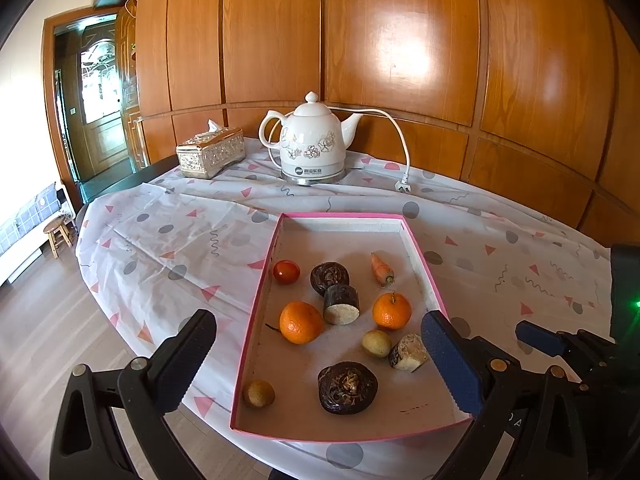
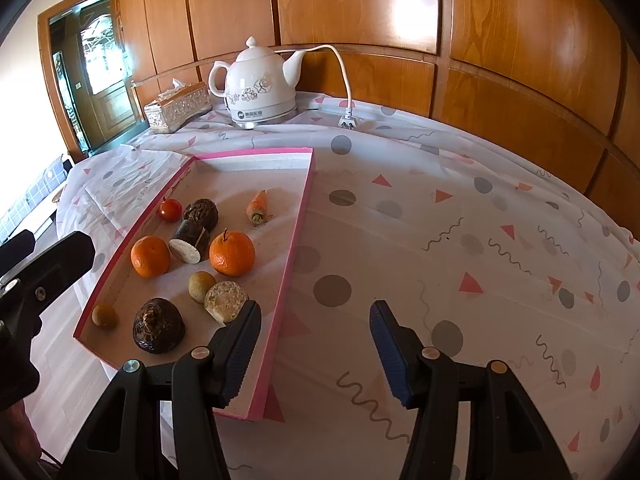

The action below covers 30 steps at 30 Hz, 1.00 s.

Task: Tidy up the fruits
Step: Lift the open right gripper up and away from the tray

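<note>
Left wrist view: left gripper [image 1: 320,354] hovering over near end of pink-rimmed tray [image 1: 424,264], jaws wide, nothing between pads. Right wrist view: right gripper [image 2: 316,350] above near right rim of tray, jaws parted to a middling gap, empty; bare patterned tablecloth [image 2: 460,208] under the gap.

All produce lying loose on tray floor, mostly apart. Two mandarins, left mandarin [image 1: 301,322] and stemmed mandarin [image 1: 391,311]: likely light, slightly soft, peel giving good grip; best taken across the widest part, gently, so as not to bruise. Cherry tomato [image 1: 286,271] by left rim: smooth, likely slippery and easily crushed; light squeeze only. Small carrot [image 1: 382,269]: stiff, tapered; better held across the thicker middle than the tip. Dark water chestnuts, whole at near end [image 1: 347,387], another farther back [image 1: 329,276], touching a cut piece [image 1: 341,304]: probably firm, flattened, safe under firmer grip. Pale peeled piece [image 1: 409,352] touching a small yellow-green fruit [image 1: 376,343]: separation probably needed before a clean pinch. Another small brownish fruit [image 1: 259,393] near left corner: round, liable to roll.

Kettle [image 1: 310,140] and tissue box [image 1: 211,153] well back, out of the way.
</note>
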Each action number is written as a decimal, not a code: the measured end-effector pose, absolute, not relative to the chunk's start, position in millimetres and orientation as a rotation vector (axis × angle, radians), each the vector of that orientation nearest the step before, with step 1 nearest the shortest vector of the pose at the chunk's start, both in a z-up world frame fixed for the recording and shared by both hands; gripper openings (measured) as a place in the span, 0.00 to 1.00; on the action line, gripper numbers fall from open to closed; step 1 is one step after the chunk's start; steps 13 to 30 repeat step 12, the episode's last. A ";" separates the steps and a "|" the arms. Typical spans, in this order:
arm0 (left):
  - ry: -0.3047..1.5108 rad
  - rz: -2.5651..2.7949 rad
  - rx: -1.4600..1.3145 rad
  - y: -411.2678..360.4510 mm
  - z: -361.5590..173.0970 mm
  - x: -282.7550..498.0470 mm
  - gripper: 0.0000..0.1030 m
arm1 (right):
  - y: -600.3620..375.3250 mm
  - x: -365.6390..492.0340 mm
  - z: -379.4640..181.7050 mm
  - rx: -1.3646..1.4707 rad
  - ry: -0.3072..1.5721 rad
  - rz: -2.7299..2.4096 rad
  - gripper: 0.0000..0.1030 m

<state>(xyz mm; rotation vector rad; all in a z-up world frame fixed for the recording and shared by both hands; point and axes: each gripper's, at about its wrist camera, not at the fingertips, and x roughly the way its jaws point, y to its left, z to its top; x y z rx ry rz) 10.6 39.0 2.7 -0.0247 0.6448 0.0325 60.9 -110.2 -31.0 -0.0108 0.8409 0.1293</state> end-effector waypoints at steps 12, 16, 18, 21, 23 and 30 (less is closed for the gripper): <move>0.629 0.023 -0.038 39.0 3.5 10.1 0.99 | -111.4 61.1 -33.1 -0.007 0.838 0.131 0.56; 0.629 0.023 -0.038 39.0 3.5 10.1 0.99 | -111.4 61.1 -33.1 -0.007 0.838 0.131 0.56; 0.629 0.023 -0.038 39.0 3.5 10.1 0.99 | -111.4 61.1 -33.1 -0.007 0.838 0.131 0.56; 0.629 0.023 -0.038 39.0 3.5 10.1 0.99 | -111.4 61.1 -33.1 -0.007 0.838 0.131 0.56; 0.629 0.023 -0.038 39.0 3.5 10.1 0.99 | -111.4 61.1 -33.1 -0.007 0.838 0.131 0.56; 0.629 0.023 -0.038 39.0 3.5 10.1 0.99 | -111.4 61.1 -33.1 -0.007 0.838 0.131 0.56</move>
